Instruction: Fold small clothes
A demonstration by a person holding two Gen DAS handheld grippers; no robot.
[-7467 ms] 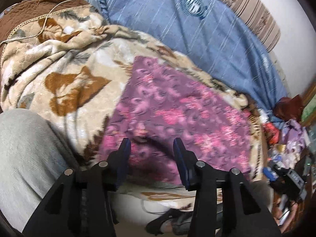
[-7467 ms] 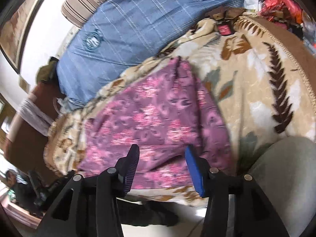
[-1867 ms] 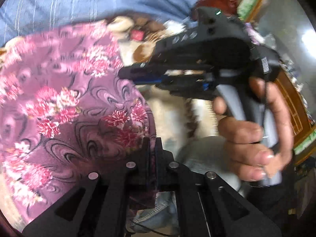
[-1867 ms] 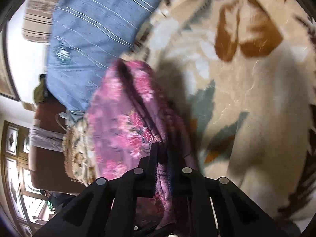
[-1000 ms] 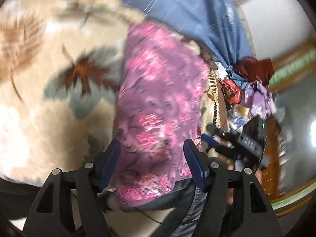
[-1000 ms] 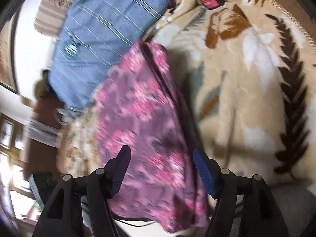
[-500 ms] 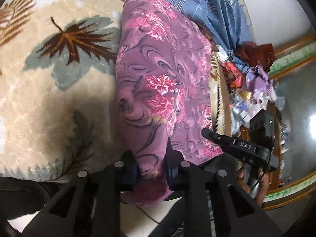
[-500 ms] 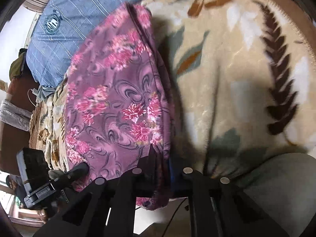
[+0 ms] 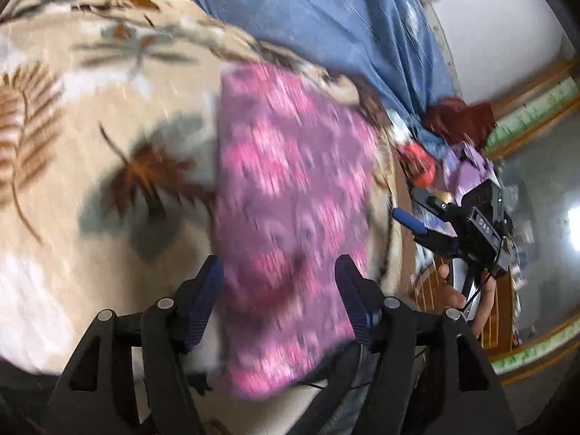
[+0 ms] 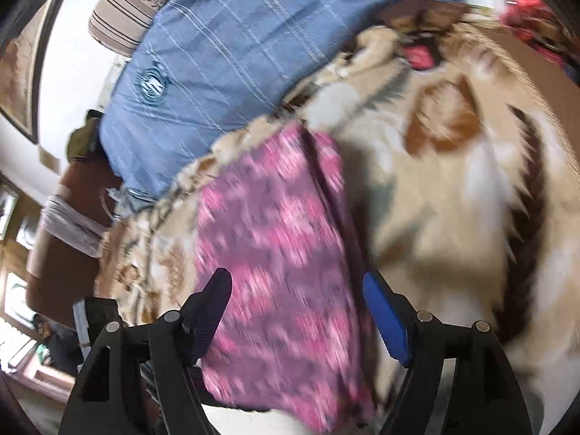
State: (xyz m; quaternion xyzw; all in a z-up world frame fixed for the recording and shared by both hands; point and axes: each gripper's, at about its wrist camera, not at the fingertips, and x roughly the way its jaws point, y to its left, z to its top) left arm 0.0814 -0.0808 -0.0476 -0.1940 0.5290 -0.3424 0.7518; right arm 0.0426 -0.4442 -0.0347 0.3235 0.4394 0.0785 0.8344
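Having released the near hem they pinched moments ago, left gripper (image 9: 279,297) and right gripper (image 10: 297,311) stand open above the folded garment (image 9: 290,188) on the blanket (image 9: 72,145), marking that fold complete.

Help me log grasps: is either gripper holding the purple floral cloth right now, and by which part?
Nothing is held. The left gripper and right gripper are both open, fingers spread either side of the floral cloth, which lies on the blanket.

Thin floral cloth garment (image 9: 290,195) lies on a plush, fuzzy blanket (image 9: 72,166); smooth woven blue sheet (image 10: 232,47); matt black plastic fingers (image 10: 208,311).
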